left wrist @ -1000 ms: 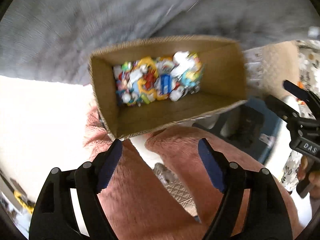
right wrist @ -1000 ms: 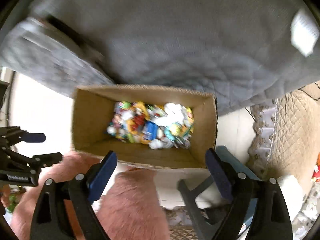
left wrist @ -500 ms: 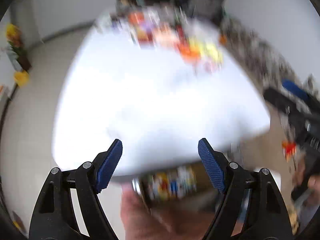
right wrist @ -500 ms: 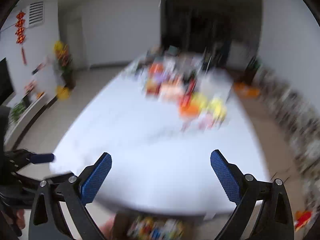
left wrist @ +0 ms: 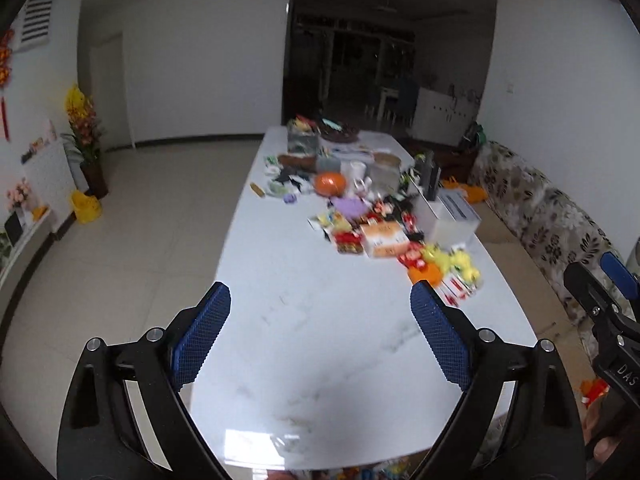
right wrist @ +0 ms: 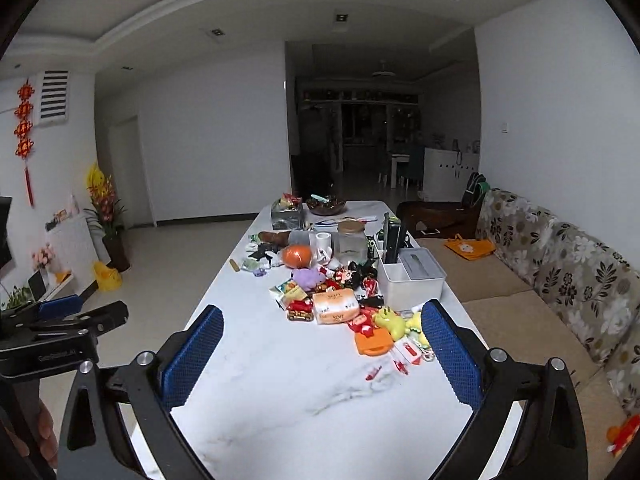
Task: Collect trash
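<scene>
A heap of colourful wrappers and small toys (right wrist: 340,308) lies on the right half of the long white marble table (right wrist: 300,380), with an orange tissue pack (right wrist: 335,306) in the middle of it. The left wrist view shows the same heap (left wrist: 384,236) on the table (left wrist: 320,360). My left gripper (left wrist: 320,292) hangs over the near end of the table, its jaws opening with nothing between them. My right gripper (right wrist: 322,310) is open and empty, just short of the heap. Each gripper shows at the edge of the other's view.
A white bin (right wrist: 412,276), a glass jar (right wrist: 352,242) and an orange ball (right wrist: 297,256) stand farther along the table. A floral sofa (right wrist: 560,264) runs along the right. Tiled floor (left wrist: 140,220) lies to the left. A sliver of colourful trash (left wrist: 360,472) shows under the near table edge.
Both views have swung up from the cardboard box of trash on the floor to the table top. The left jaws stand wider than before.
</scene>
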The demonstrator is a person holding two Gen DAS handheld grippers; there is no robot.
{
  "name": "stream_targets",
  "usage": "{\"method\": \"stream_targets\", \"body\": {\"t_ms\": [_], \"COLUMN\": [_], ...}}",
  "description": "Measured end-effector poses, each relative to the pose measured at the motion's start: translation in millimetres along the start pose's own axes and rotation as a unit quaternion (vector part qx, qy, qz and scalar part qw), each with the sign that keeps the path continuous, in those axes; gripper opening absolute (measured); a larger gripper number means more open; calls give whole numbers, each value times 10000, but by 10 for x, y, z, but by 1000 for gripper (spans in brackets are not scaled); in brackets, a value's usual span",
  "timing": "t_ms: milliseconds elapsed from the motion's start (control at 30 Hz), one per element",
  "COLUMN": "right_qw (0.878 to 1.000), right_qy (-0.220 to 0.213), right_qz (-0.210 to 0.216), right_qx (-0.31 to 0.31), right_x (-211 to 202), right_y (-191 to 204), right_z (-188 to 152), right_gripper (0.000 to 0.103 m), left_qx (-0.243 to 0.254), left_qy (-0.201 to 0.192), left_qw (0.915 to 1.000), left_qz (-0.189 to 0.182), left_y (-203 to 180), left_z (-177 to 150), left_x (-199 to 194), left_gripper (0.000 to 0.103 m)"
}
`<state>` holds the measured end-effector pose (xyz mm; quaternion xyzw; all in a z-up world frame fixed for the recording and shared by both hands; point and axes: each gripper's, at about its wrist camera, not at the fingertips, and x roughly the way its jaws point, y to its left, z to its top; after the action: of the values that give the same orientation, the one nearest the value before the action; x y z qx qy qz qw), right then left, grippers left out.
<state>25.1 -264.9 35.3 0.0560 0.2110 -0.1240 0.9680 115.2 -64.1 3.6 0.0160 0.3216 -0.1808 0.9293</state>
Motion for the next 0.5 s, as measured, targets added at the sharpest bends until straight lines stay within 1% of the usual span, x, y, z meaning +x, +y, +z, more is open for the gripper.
{"method": "stream_targets", "body": {"t_ms": [200,267,500], "right_qw": [10000,9999,9999], "right_qy": [-18,-27,27], "right_qz": [-34,-41,-55], "right_qx": [-86,-128,-127], "right_x": [80,96,123], "right_y": [124,166,213], "right_z": [78,98,98], "right_gripper": [98,98,98], "left_qx": [-68,-99,-67], "left_qy": [-79,-87,-90], "left_qw": [9999,9999,9999], "left_qz": [8,-24,52], "left_y": [130,149,169], "left_z": [127,133,140], "left_x": [47,45,21], "left_gripper": [89,89,89]}}
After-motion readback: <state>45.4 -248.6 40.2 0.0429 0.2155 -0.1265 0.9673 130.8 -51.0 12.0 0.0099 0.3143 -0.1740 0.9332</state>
